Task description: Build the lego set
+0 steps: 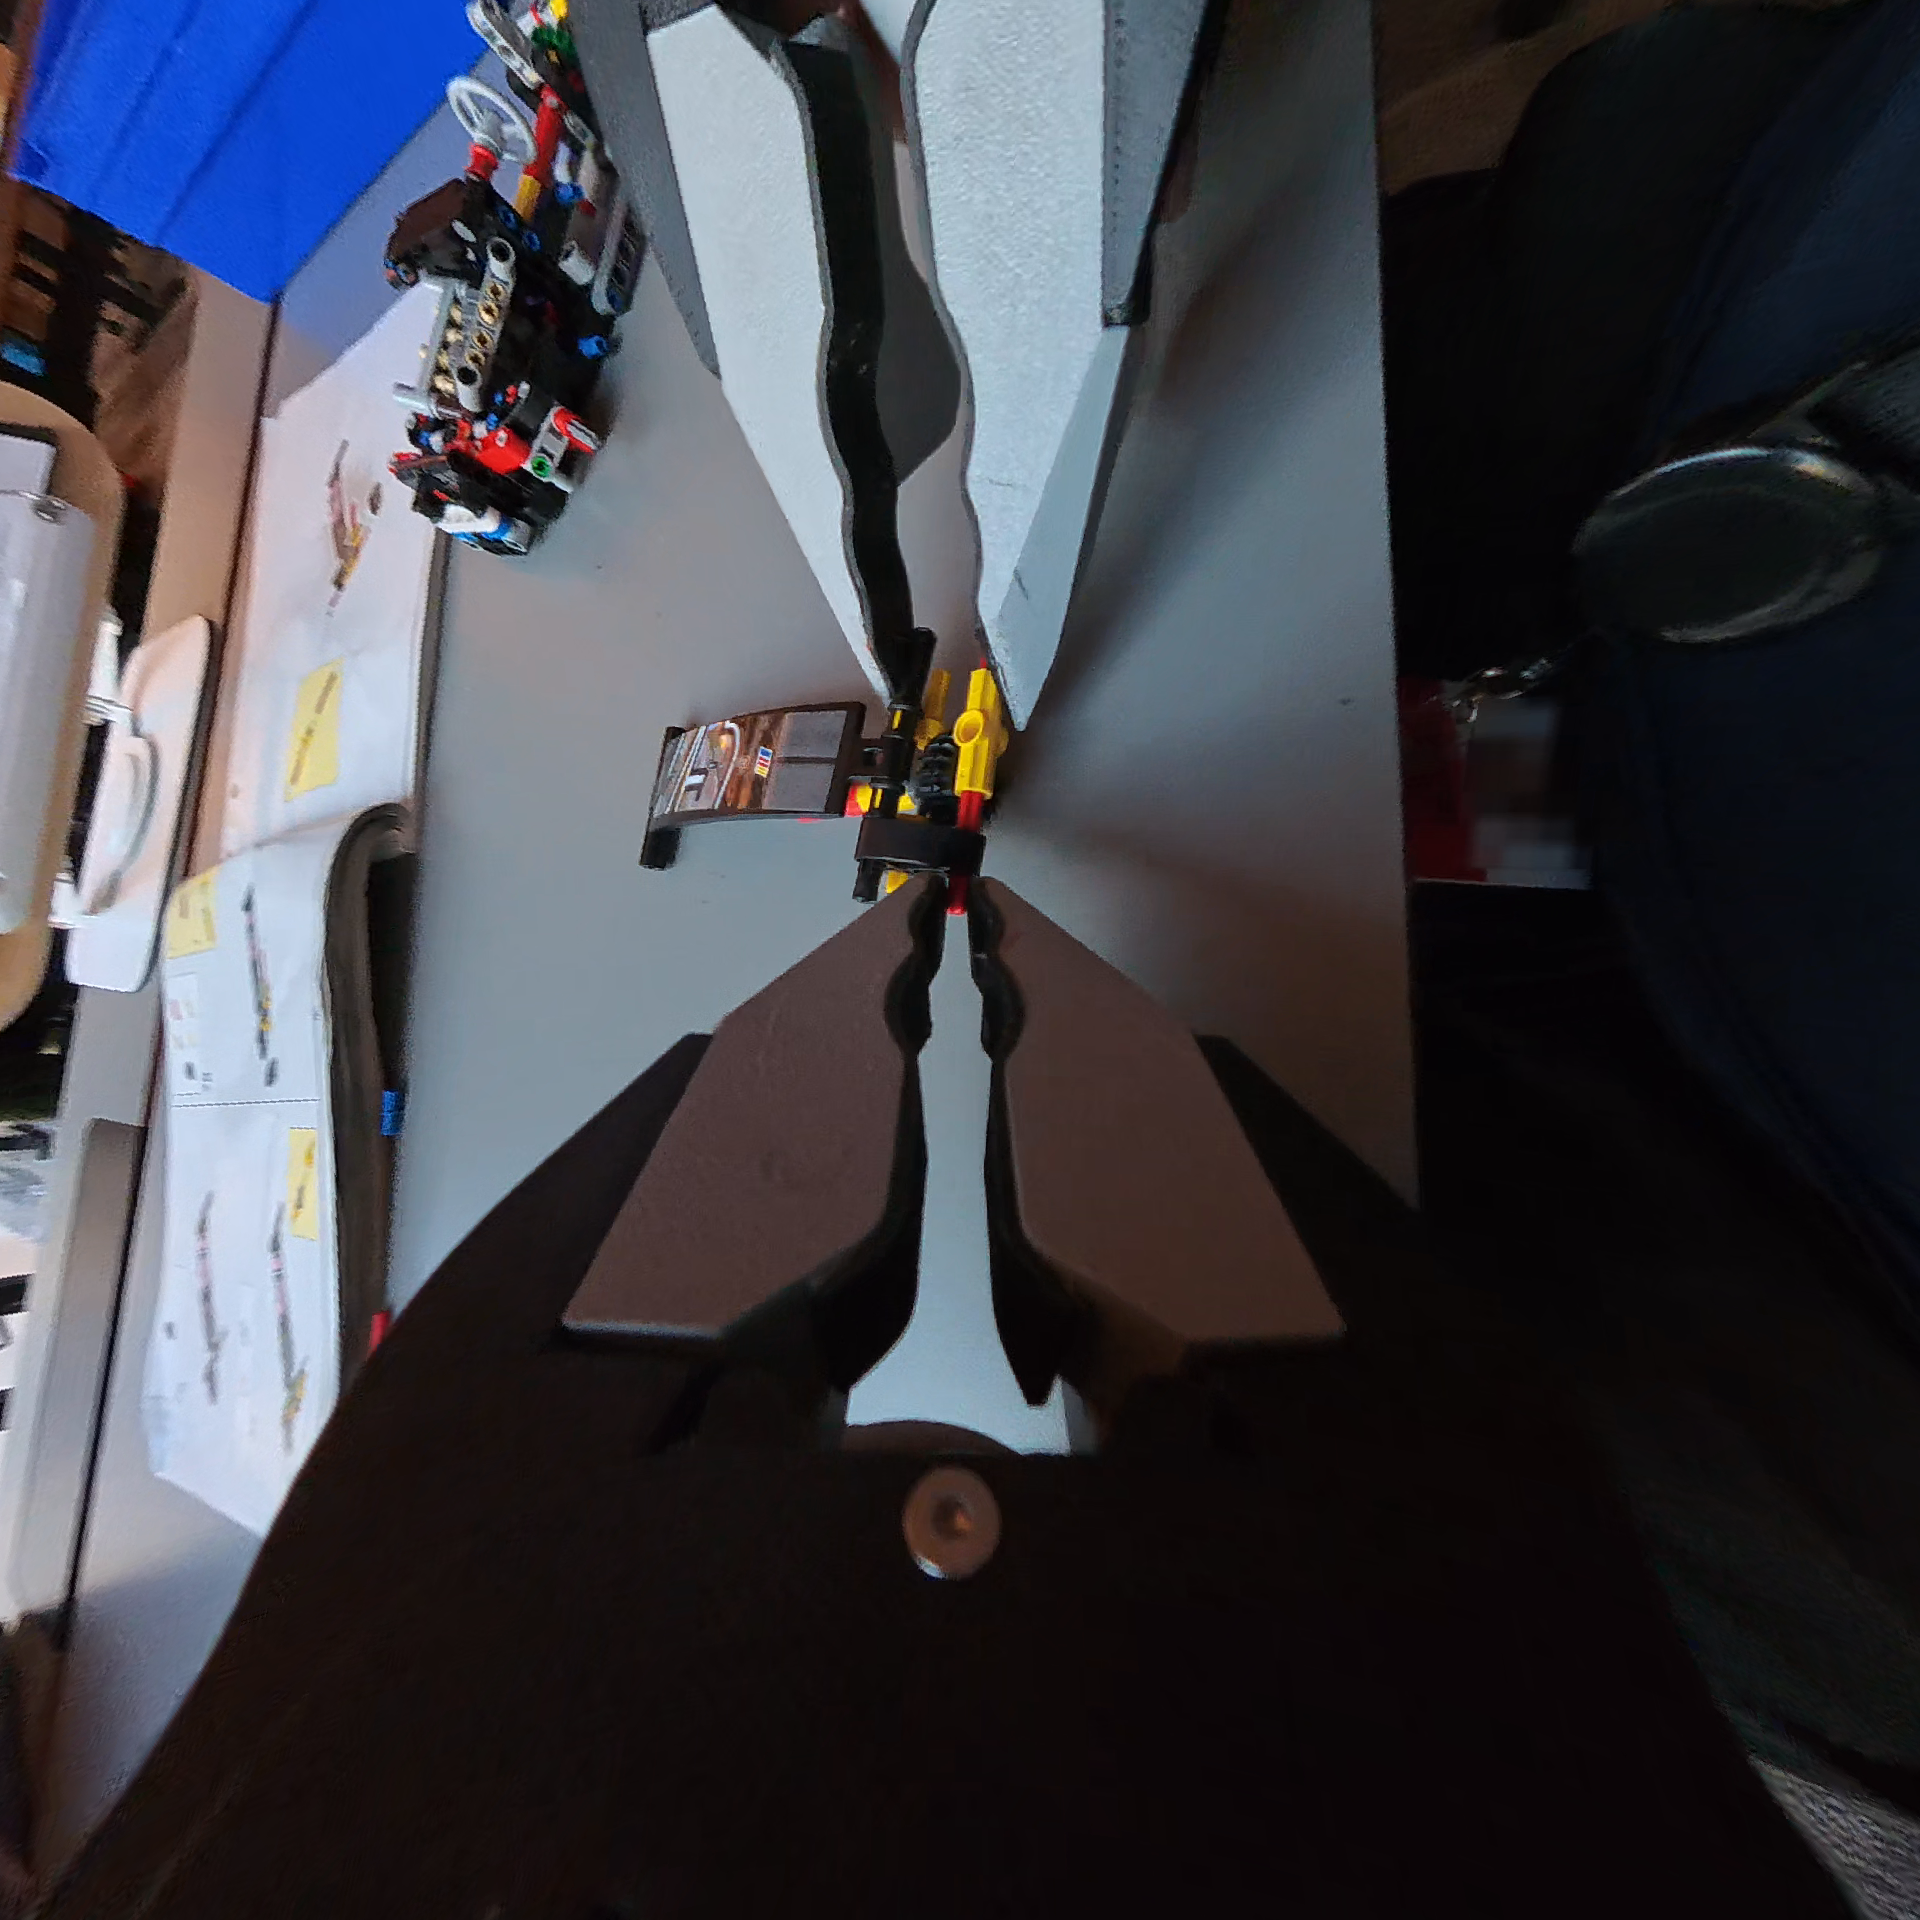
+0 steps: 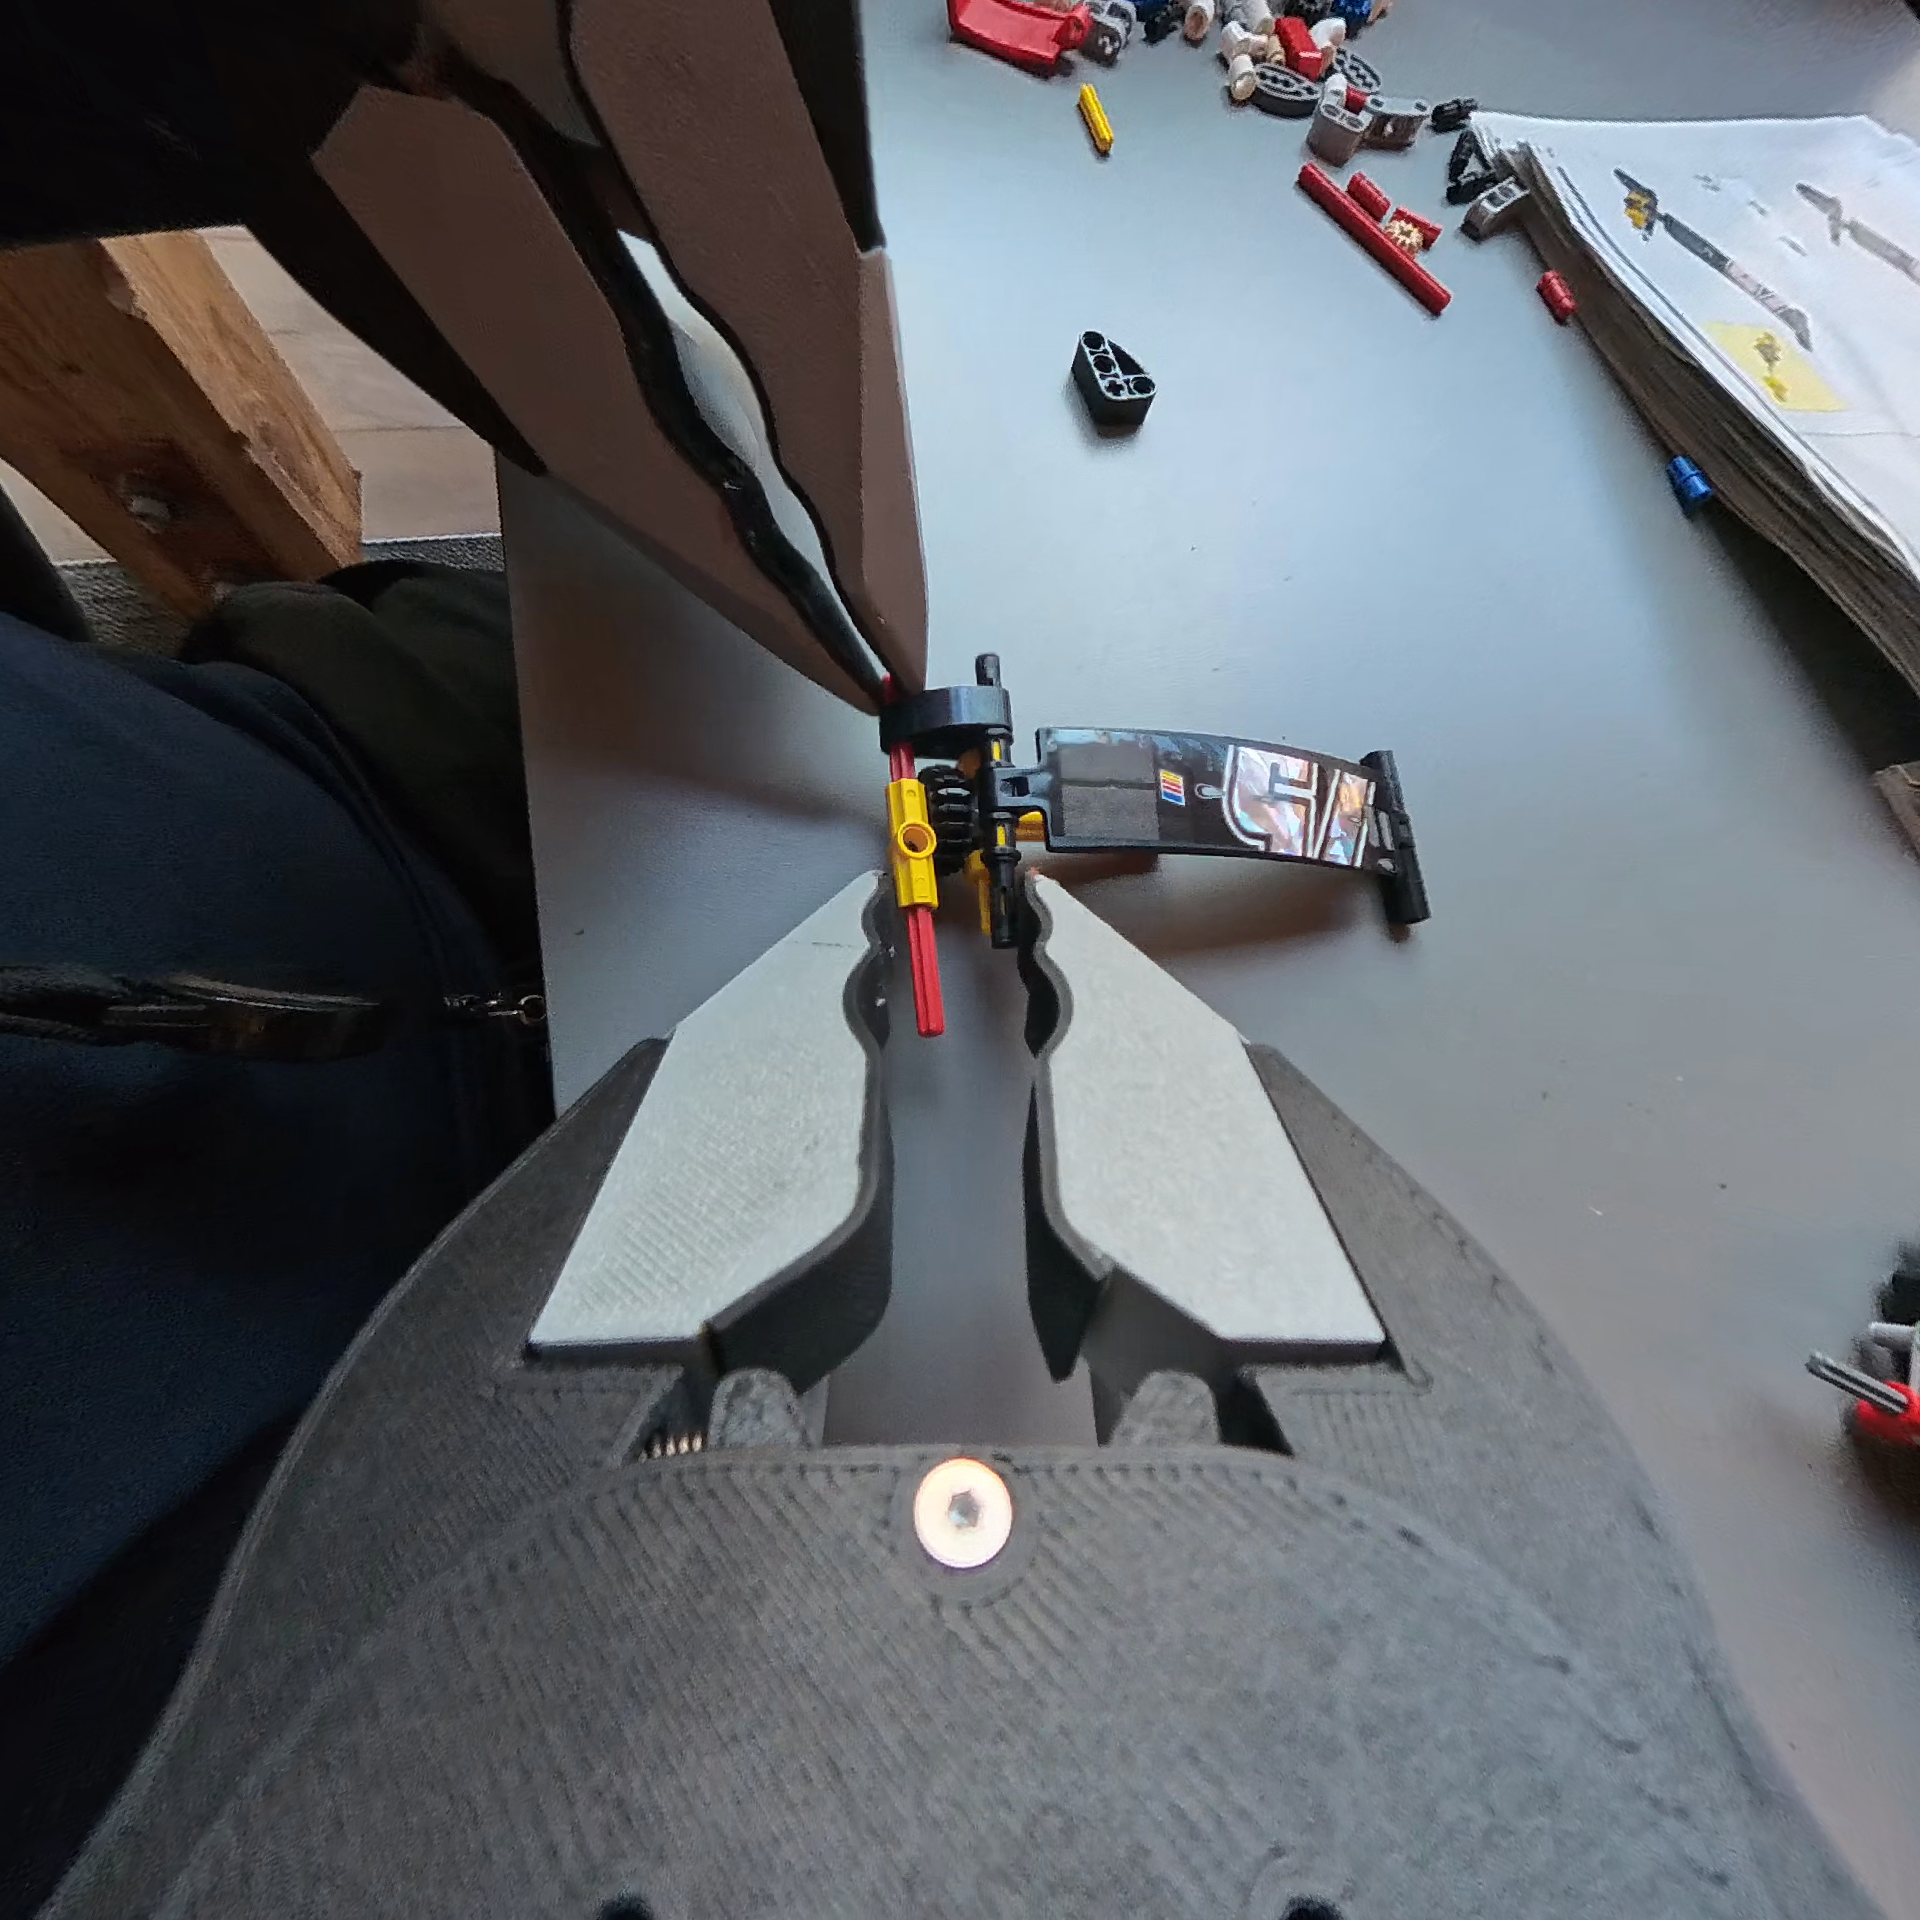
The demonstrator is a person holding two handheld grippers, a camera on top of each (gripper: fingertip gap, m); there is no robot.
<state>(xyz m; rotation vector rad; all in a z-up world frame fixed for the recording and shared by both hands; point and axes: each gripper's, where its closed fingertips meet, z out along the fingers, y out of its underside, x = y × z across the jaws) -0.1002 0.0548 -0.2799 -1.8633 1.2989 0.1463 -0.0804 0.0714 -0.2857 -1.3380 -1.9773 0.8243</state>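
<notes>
Brown fingers of the left gripper are pinched nearly together on the tip of a thin red axle, dead centre of the left wrist view. From the right wrist view you can see the same tips coming down from the upper left, clamped on that red end.

Right gripper has pale grey fingers with wavy black rubbery pads, standing a narrow way apart. The long end of the red axle and a black pin poke in between them; the axle runs close along the left pad, but I can't tell if either pad actually presses.

The thing itself is a little plastic brick assembly, just above the frame's centre: yellow connector, black gear, and a curved glossy black panel with a shiny sticker, reaching out to the right. I won't repeat the lettering.

It's over a smooth matte grey table. Loose bricks sit at the top, a black angled beam upper middle, a printed instruction booklet upper right. A bigger half-built model sits upper left in the left wrist view.
</notes>
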